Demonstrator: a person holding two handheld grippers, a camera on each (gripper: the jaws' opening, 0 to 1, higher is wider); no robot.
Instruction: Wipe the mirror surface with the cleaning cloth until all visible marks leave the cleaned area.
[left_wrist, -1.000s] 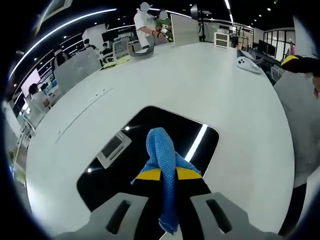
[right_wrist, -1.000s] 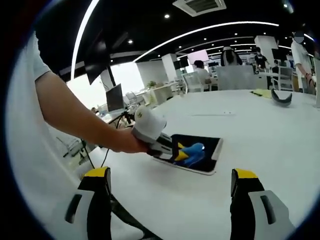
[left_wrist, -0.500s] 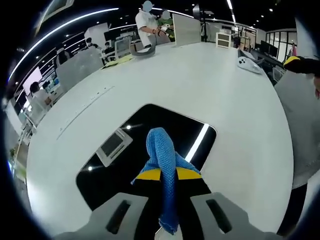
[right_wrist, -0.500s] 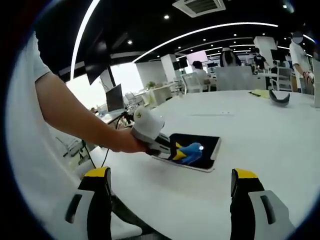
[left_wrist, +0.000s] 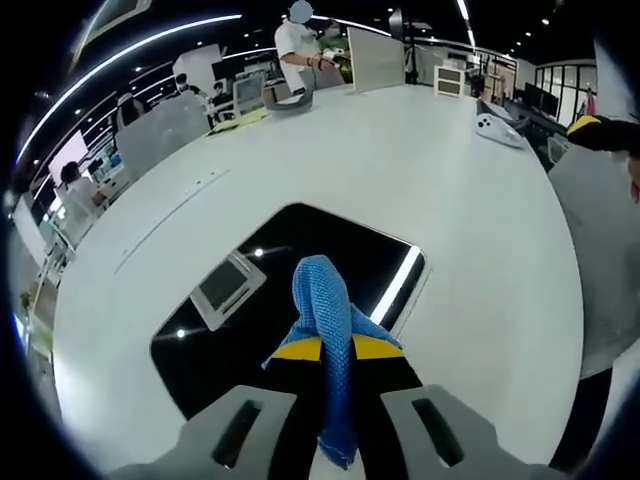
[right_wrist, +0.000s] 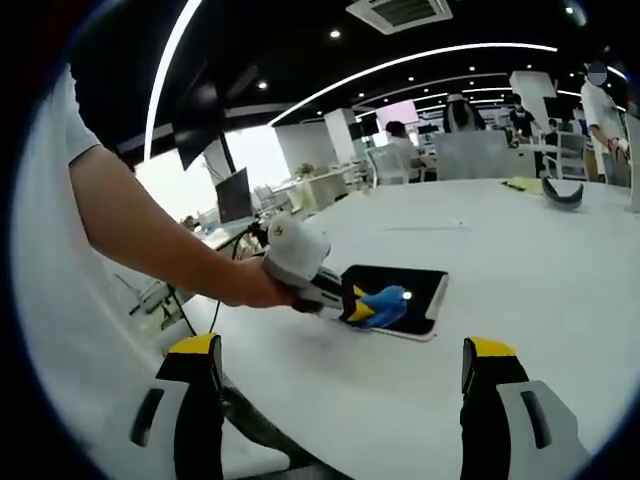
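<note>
In the lower centre of the left gripper view, the left tongs (left_wrist: 335, 352) are clamped on the soft, light blue cleaning cloth (left_wrist: 325, 300), which presses on the fragile dark mirror (left_wrist: 250, 330) lying flat on the white table (left_wrist: 400, 160), while the right tongs (right_wrist: 340, 400) stand apart and empty.

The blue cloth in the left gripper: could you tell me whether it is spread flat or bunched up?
Bunched up. The blue cloth is pinched between the left gripper's jaws, humping over the mirror.
</note>
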